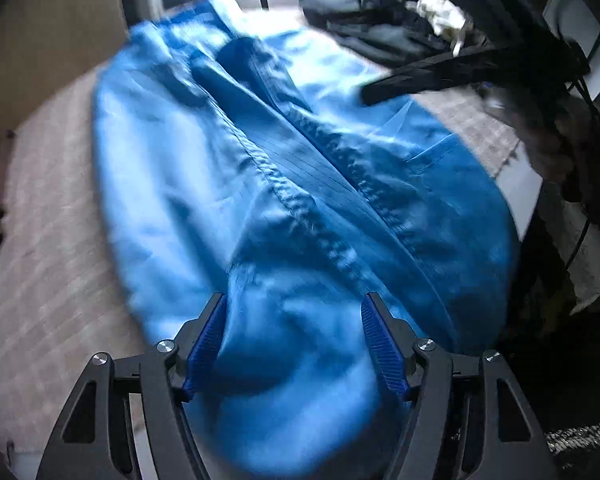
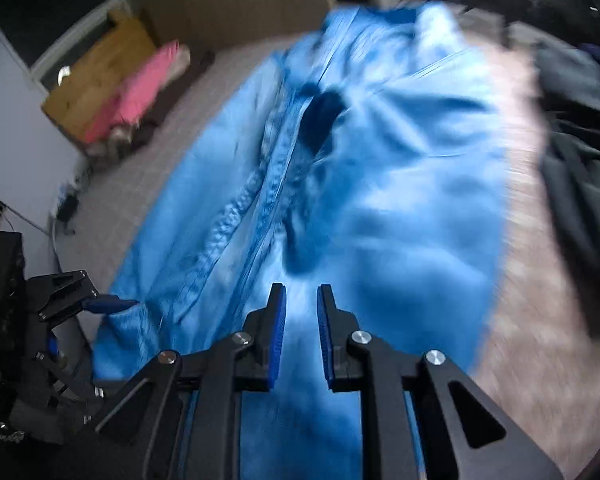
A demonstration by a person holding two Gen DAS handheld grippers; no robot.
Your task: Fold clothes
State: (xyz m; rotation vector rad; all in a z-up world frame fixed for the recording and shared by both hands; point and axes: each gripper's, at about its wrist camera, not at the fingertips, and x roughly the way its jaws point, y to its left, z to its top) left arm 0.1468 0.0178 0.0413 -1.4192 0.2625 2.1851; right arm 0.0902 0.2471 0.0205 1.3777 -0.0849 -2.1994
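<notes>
1. A dim room; the work surface is a bed covered in a pale grey checked bedspread (image 1: 48, 240), with a headboard and dark windows at the far side.
2. Nearest, the left gripper (image 1: 294, 342) hangs over the near hem, its blue-padded jaws wide apart with cloth below them, not pinched.
3. The right gripper (image 2: 302, 320) has its jaws nearly together with a narrow gap; nothing is visibly clamped.
4. The shiny, thin blue zip-front jacket (image 1: 308, 200) lies spread lengthwise along the bed, front up, rumpled.
5. It looks light, limp and slippery; a firm pinch on the hem corners or the puckered zip seam (image 1: 276, 188) would likely hold best.
6. Farther off: a pile of dark clothes (image 1: 380, 24) and a pink folded cloth (image 2: 140, 88).
</notes>
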